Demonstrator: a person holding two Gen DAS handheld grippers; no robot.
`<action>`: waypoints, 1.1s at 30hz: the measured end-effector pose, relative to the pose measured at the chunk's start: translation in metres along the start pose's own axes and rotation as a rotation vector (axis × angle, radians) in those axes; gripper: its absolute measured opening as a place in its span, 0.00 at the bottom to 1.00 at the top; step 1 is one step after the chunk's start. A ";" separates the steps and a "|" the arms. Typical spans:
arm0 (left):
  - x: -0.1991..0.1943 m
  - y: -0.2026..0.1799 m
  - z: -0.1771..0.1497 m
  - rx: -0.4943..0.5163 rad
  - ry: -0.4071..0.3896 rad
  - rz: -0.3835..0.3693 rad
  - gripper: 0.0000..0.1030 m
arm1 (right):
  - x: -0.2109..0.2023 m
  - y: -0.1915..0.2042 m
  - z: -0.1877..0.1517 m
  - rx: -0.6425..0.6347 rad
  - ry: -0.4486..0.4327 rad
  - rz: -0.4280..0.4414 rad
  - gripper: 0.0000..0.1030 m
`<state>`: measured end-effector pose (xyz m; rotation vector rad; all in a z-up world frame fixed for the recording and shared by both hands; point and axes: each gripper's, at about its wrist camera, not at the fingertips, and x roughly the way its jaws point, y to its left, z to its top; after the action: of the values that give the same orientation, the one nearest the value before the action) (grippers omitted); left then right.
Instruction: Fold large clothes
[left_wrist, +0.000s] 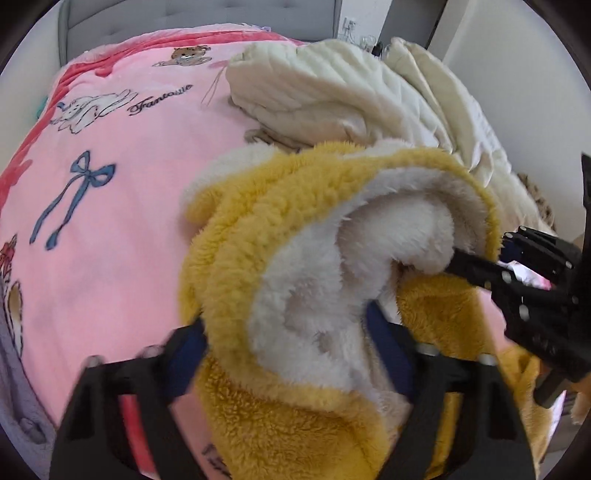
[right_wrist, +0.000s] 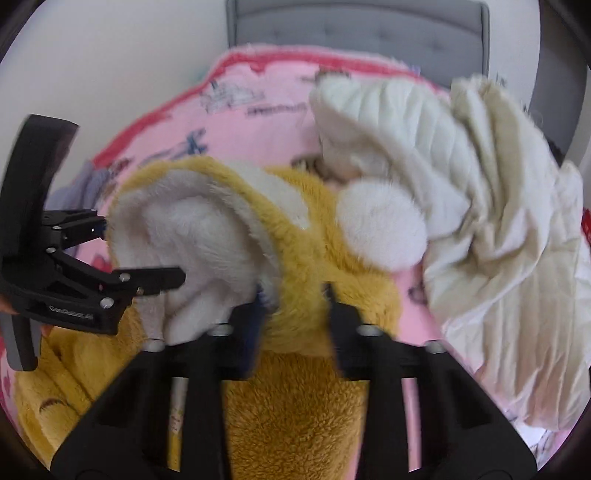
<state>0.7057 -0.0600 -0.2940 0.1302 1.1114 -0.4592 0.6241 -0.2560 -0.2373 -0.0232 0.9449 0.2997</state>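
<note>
A fluffy yellow garment with white fleece lining lies bunched on the pink bed; it also shows in the right wrist view. My left gripper has its jaws around a thick fold of the yellow garment and grips it. My right gripper holds another fold of the same garment between its jaws. Each gripper shows in the other's view: the right one pokes into the white lining, the left one stands at the garment's left edge.
A pink cartoon-print blanket covers the bed. A cream quilted duvet is heaped at the back right, also in the right wrist view. A grey padded headboard stands behind. Purple cloth lies at the left.
</note>
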 end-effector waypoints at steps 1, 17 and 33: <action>0.002 0.001 -0.001 -0.002 0.002 0.002 0.57 | 0.001 -0.001 -0.002 0.011 0.005 0.005 0.16; -0.176 -0.005 -0.062 0.109 -0.447 -0.045 0.23 | -0.195 0.022 -0.004 -0.110 -0.361 0.031 0.12; -0.210 -0.084 -0.317 0.005 -0.267 0.032 0.23 | -0.211 0.132 -0.248 -0.437 -0.086 -0.134 0.14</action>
<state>0.3304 0.0289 -0.2394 0.0880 0.8455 -0.4365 0.2766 -0.2180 -0.2000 -0.4694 0.7739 0.3751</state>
